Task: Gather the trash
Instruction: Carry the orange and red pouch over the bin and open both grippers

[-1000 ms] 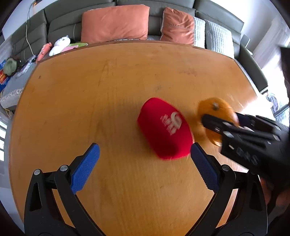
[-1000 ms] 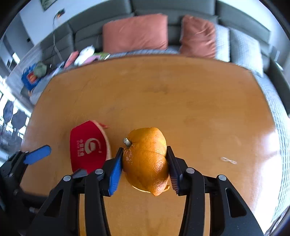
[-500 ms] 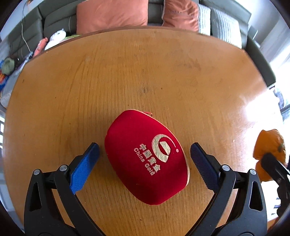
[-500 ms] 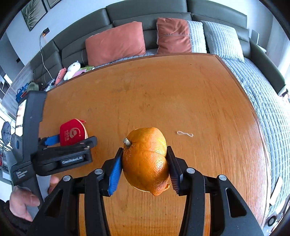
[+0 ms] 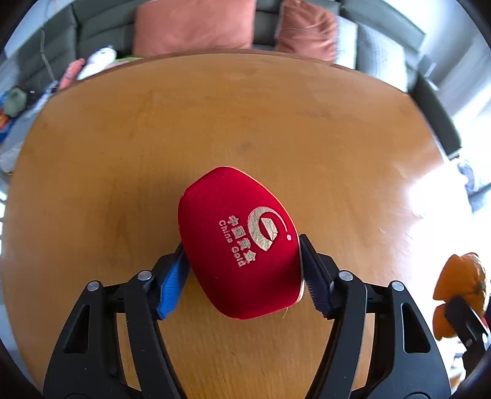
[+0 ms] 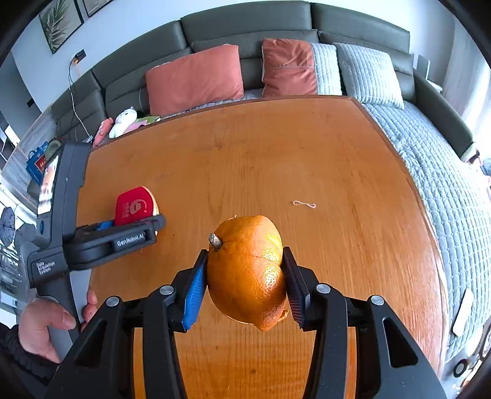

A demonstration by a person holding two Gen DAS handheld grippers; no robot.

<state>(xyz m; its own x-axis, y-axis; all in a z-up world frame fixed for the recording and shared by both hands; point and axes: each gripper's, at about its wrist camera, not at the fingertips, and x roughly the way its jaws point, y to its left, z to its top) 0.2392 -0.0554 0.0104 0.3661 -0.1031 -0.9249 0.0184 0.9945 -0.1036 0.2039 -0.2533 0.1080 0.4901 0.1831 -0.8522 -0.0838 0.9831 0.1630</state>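
Observation:
A red velvet oval case point(image 5: 233, 233) with a gold logo lies on the round wooden table point(image 5: 153, 138). My left gripper point(image 5: 241, 242) straddles it, its jaws closing, and both pads touch the case's sides. In the right wrist view the same case point(image 6: 133, 205) shows behind the left gripper point(image 6: 132, 222), which a hand point(image 6: 43, 325) holds. My right gripper point(image 6: 245, 254) is shut on an orange peel shell point(image 6: 245, 264) with a stem stub, lifted above the table. That peel point(image 5: 460, 276) appears at the left wrist view's right edge.
A small bit of pale string point(image 6: 303, 204) lies on the table right of centre. Behind the table stands a grey sofa point(image 6: 245, 27) with orange cushions point(image 6: 193, 76), a quilted grey cover point(image 6: 429, 159) and soft toys point(image 6: 122, 118). Bright sunlight glares on the table's right side point(image 5: 429, 190).
The left gripper came over the red case and its wide-open jaws closed onto the case's sides. The right gripper carried the orange peel up and away to the right.

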